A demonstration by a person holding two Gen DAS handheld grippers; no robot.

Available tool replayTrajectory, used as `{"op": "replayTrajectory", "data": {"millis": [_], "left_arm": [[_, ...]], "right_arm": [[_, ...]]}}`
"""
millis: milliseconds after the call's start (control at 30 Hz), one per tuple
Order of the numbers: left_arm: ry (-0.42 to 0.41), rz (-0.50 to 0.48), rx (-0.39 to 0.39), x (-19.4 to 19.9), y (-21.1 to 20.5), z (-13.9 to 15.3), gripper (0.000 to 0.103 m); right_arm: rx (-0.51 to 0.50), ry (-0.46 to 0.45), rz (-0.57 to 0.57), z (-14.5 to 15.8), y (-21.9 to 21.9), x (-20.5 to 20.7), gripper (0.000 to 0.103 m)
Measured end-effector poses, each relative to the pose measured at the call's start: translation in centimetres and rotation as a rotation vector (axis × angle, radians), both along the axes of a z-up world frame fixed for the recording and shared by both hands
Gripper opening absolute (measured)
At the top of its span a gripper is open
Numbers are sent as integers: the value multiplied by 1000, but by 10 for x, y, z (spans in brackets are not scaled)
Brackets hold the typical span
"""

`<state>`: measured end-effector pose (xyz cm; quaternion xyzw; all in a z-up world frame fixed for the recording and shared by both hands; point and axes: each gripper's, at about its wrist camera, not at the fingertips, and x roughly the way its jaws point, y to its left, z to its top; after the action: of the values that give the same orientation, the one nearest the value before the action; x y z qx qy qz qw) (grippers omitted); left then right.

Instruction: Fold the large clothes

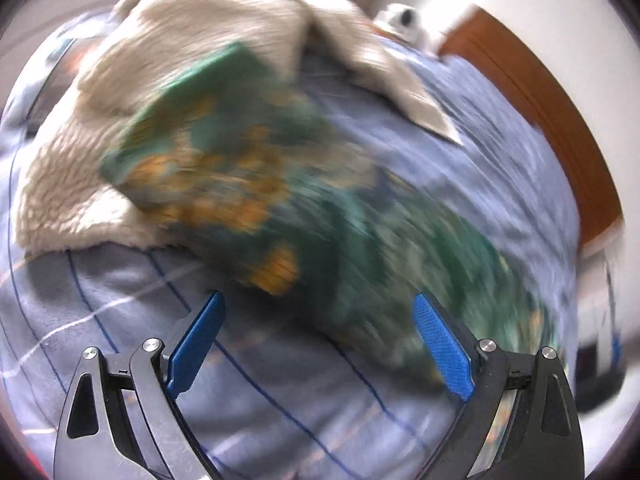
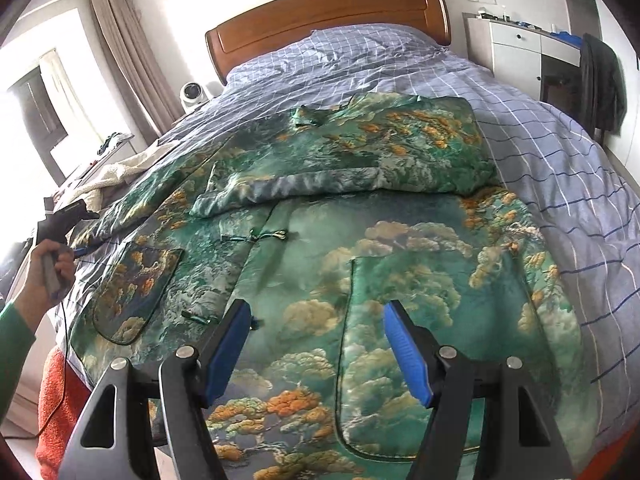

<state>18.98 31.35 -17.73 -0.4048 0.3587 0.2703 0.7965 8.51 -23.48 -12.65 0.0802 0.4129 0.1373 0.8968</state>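
Left wrist view. Heavily smeared frame. The left gripper (image 1: 318,344) has its jaws wide apart with nothing between them. The green-and-orange patterned jacket (image 1: 224,168) runs from centre toward 4 o'clock on the blue checked bedspread (image 1: 120,312). A cream fleecy garment (image 1: 132,80) sits behind it at 11 o'clock, one flap trailing toward 2 o'clock. Whether the jacket's edge lies over or under the fleece I cannot tell through the blur. Wooden headboard (image 1: 532,96) at 2 o'clock; a small white device (image 1: 400,20) at 1 o'clock.

Right wrist view. Sharp. The right gripper (image 2: 318,346) hovers with jaws wide and empty over the jacket's lower front. The jacket (image 2: 360,240) lies flat, front up, filling the middle of the bed. One sleeve (image 2: 344,184) is already folded across the chest, toward 12 o'clock. At 9 o'clock a hand (image 2: 50,264) in a green sleeve holds the other gripper at the jacket's side edge; its jaws are too small here to read.

Judgement: sleeve-folding stage, one sleeve done, the 9 o'clock side not yet brought in. The next move calls for a pinch on that side's edge or sleeve and a carry across toward centre, then the hem, at 6 o'clock, goes up.

Hidden: the hem behind the right gripper body; the far sleeve's end, off at 9 o'clock.
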Motion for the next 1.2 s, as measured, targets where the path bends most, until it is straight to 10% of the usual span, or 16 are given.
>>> {"op": "replayTrajectory", "data": {"millis": [133,200,300,467,733,900,1133,1200], "left_arm": [[3,69,-71,3,14,-18,77],[10,49,-67,8,9,-20,33],[28,52,11,12,-7,-10,11],[14,-41,282,30,-49,43,7],[-168,-506,836,66,-243,139,7],[-149,-869,1087,81,-371,106,9],[48,-1154,1075,101,-450,-1,24],[55,-1152,1115,93,-454,-10,45]], "right_arm": [[0,13,17,-4,6,-1,70],[1,22,23,-7,9,-2,70],[11,34,24,-10,11,-2,70],[37,42,41,-10,17,-4,70],[86,19,10,-4,8,-6,70],[101,4,-38,-2,-11,-9,70],[101,-10,-81,5,-35,0,70],[104,-20,-70,12,-37,10,70]]}}
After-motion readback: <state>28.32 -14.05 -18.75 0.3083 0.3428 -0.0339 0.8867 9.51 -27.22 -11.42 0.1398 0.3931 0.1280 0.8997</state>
